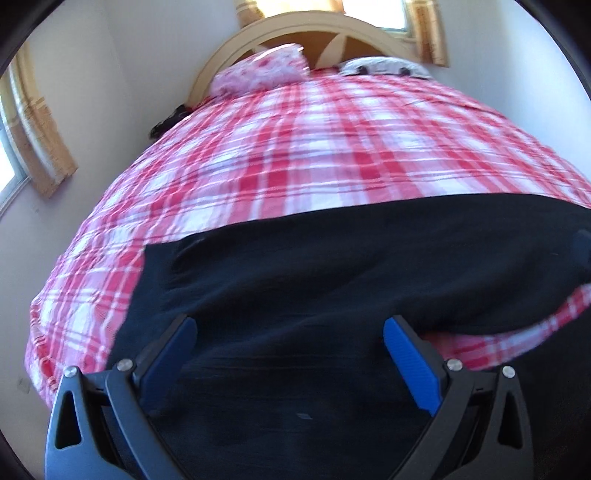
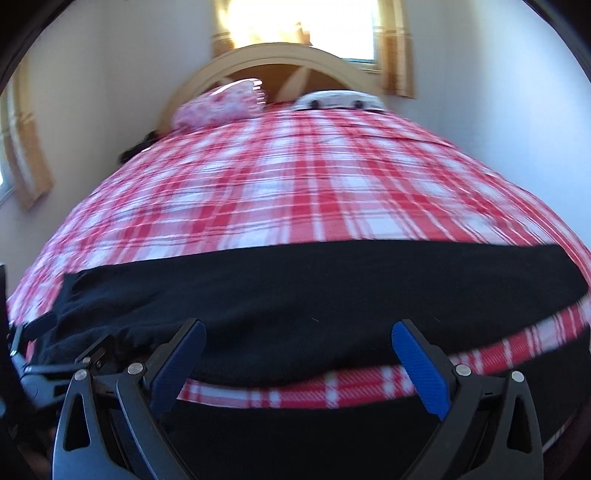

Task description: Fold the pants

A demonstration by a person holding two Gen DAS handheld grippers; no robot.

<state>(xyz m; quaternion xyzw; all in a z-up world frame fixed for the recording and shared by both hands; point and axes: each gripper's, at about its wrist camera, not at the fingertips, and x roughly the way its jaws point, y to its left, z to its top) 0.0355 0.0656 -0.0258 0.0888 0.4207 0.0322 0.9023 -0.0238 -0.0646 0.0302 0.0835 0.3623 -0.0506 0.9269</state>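
Observation:
Black pants [image 1: 332, 266] lie across the near end of the bed on a red and white plaid cover [image 1: 314, 147]; part of them hangs over the front edge. My left gripper [image 1: 290, 328] is open, its blue-padded fingers [image 1: 410, 365] spread just above the dark cloth. In the right wrist view the pants [image 2: 314, 295] stretch from left to right along the bed's edge. My right gripper [image 2: 297, 332] is open over their near hem, holding nothing. The other gripper [image 2: 40, 354] shows at the left edge of that view.
A pink floral pillow [image 1: 262, 70] and a white pillow [image 1: 384, 68] lie at the wooden headboard [image 1: 295, 27]. Walls flank the bed. Curtained windows stand behind the headboard [image 2: 306, 26] and at the left [image 1: 29, 140].

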